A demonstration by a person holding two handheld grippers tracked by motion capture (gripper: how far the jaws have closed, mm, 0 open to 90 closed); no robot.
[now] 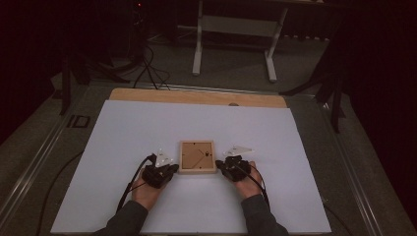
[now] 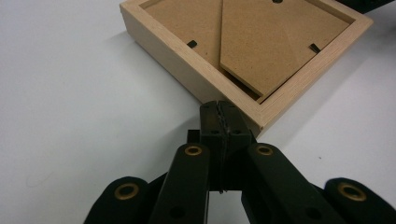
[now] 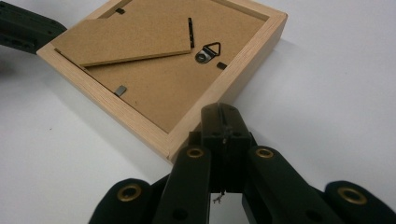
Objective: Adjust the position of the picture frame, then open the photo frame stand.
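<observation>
The left gripper (image 2: 219, 114), jaws pressed together on nothing, points its tips at a near corner of the picture frame (image 2: 196, 79), seemingly touching it. The right gripper (image 3: 220, 116), likewise pressed together, meets the opposite near corner. The frame lies back-up on the white table (image 1: 123, 147), between both hands, forearms resting low. No writing is legible anywhere.
</observation>
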